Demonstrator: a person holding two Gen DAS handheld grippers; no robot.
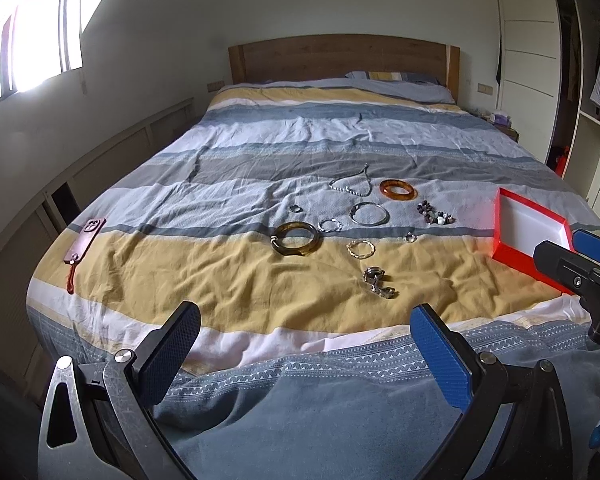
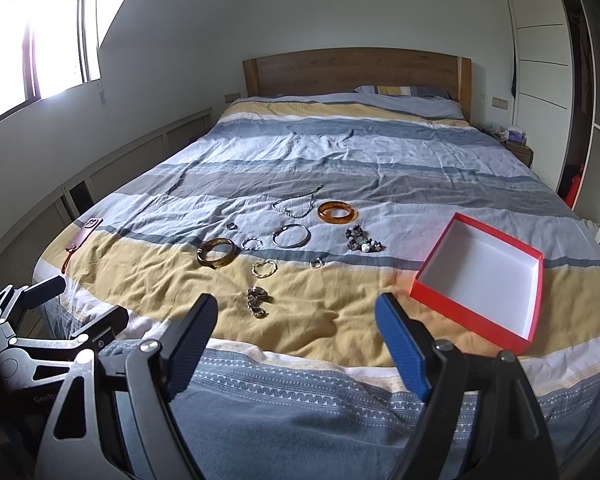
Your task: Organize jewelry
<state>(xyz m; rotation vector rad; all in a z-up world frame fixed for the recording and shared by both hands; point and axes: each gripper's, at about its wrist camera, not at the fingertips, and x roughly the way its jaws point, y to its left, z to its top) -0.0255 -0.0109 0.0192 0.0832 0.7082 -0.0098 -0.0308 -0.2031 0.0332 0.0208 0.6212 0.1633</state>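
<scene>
Left gripper [image 1: 304,344] and right gripper [image 2: 296,336] hover at the bed's foot, jaws spread, grasping nothing. Beyond them, jewelry lies on the striped duvet [image 2: 340,148]: metal clasp piece [image 2: 257,301], then brown bangle [image 2: 217,253], orange bangle [image 2: 337,212]. The red box [image 2: 480,280] sits right of these, empty.

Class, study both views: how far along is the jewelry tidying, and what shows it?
Nothing looks done: the red box holds nothing. Nothing is in hand: the left gripper and right gripper are both open, short of the pieces. Everything is left: the amber bangle, chain necklace, silver hoop, bead bracelet and the rest lie on the bedspread.
</scene>
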